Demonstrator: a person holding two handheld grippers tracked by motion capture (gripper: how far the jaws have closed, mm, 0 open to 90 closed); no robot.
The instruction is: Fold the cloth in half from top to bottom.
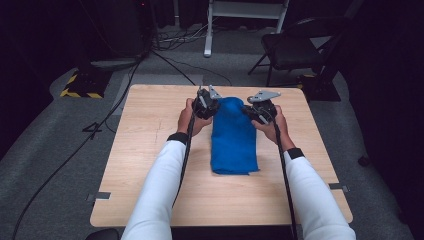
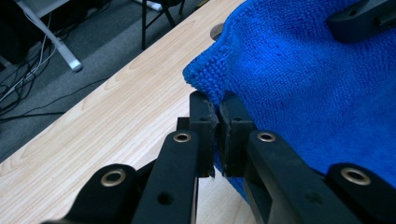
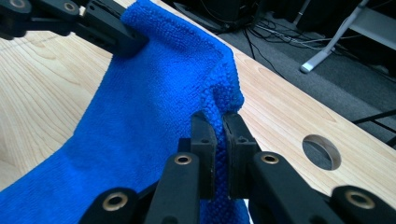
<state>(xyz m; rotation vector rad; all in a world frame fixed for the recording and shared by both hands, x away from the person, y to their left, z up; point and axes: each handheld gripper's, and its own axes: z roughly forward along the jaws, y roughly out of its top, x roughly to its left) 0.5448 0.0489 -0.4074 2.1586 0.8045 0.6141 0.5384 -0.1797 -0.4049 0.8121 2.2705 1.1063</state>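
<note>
The table [image 1: 150, 150] has bare wood all round and a cable hole [image 3: 321, 151] just right of the right gripper's fingers [image 3: 236, 140], so there is room to carry the fold either way. The cloth [image 1: 234, 142] lies as a long folded strip, its far end raised between the grippers; it looks part-folded, with another fold probably left. The left gripper [image 2: 217, 114] and right gripper [image 3: 219, 126] each pinch a far corner, nearly closed.

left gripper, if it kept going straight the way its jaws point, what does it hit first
The left gripper is shut on the blue cloth, so the cloth's raised far edge lies straight ahead. Past it come bare table and the table's far edge, though depth is hard to judge.
</note>
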